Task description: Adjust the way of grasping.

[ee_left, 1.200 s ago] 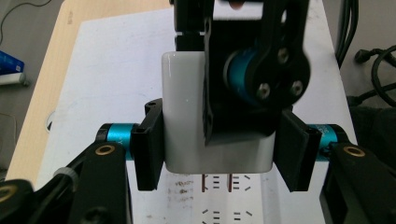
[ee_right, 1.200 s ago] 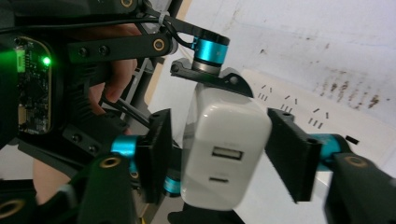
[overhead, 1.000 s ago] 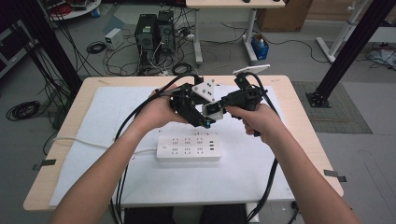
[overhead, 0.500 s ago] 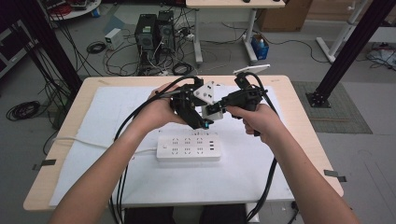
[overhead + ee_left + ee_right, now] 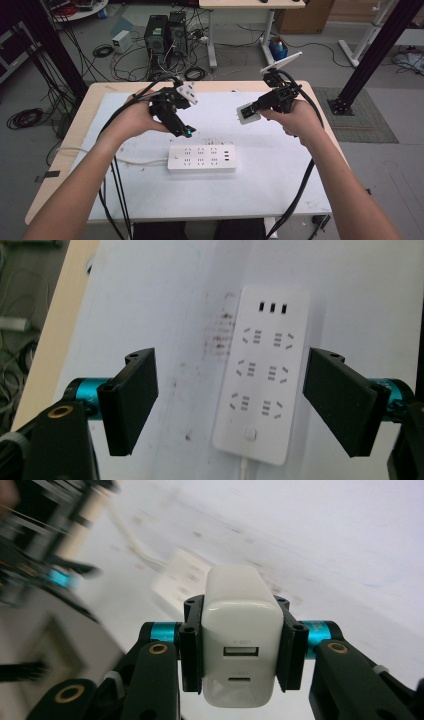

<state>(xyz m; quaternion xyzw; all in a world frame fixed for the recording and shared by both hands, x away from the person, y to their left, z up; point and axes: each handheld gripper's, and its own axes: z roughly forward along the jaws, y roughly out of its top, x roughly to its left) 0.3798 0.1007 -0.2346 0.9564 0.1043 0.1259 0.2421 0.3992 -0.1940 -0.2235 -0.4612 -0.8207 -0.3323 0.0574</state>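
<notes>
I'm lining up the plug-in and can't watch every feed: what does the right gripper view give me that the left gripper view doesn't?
Right gripper view: the white USB charger clamped between the right claw jaws, its two ports facing the camera.

Left gripper view: the left claw wide open and empty, looking straight down on the socket faces and power button.

Both: the white power strip on the white table cover, sharp in the left gripper view, blurred in the right.

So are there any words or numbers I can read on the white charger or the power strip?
White charger, held in the right claw: small grey marks above each of its two ports, too blurred to read.
Power strip, below the open left claw: no words or numbers, just socket holes and a button.
</notes>
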